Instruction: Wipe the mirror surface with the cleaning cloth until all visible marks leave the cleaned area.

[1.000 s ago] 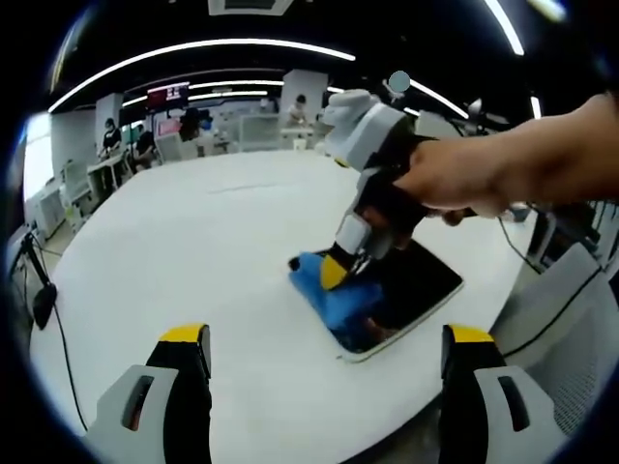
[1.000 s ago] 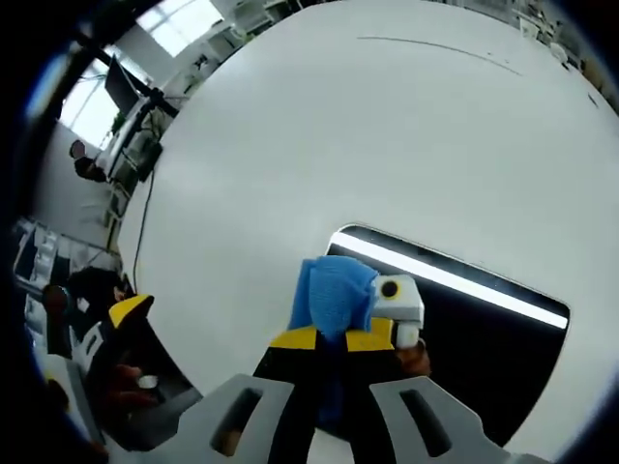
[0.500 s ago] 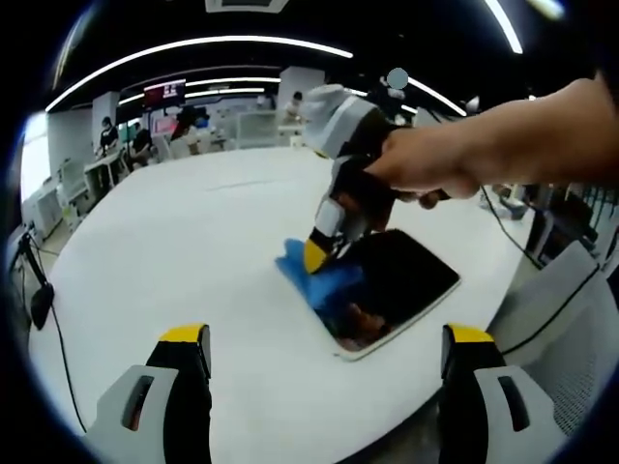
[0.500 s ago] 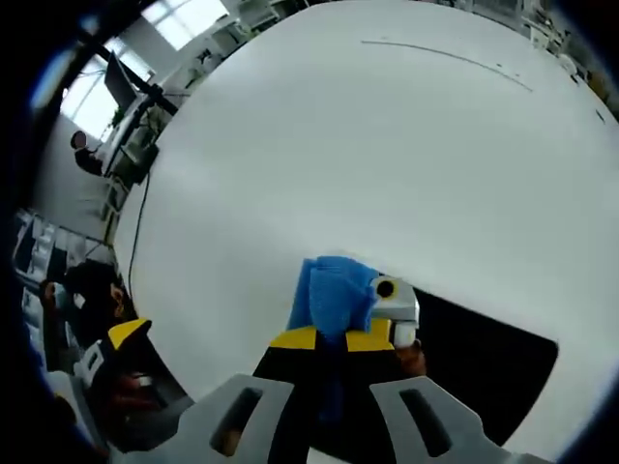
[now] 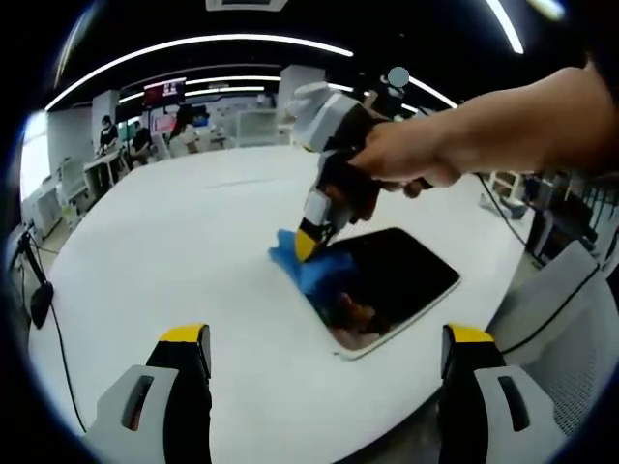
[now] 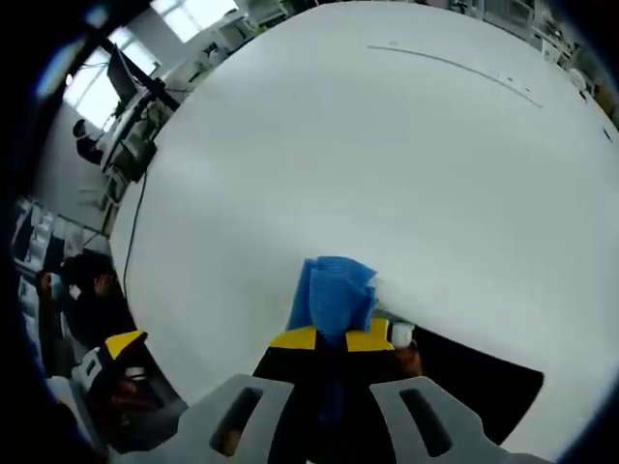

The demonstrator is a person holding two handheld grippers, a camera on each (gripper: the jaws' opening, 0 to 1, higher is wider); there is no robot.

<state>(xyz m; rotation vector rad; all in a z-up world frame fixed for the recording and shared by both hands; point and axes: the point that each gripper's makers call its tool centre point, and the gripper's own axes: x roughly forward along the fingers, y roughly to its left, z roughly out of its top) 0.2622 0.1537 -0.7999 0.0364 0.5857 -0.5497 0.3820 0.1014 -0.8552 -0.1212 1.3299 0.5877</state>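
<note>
Right gripper (image 6: 331,340) stayed clamped on the blue cleaning cloth (image 6: 334,295), its yellow-tipped jaws closed together with the fabric bunched out ahead of them. Over the last second it had carried the cloth along the dark mirror (image 5: 387,280) to that mirror's far corner, so the cloth (image 5: 308,266) now sat half on the glass edge and half on the white worktop (image 5: 193,251). In the left gripper view a hand (image 5: 426,159) drove the right gripper (image 5: 308,244) downward onto that corner. Left gripper (image 5: 324,362) hung back above the near worktop edge, jaws set wide and holding nothing. Judging by this, one stroke had reached the mirror's end, and more of the glass lay uncovered behind it; whether marks remained there was too hard to tell, so another pass back looked likely.
</note>
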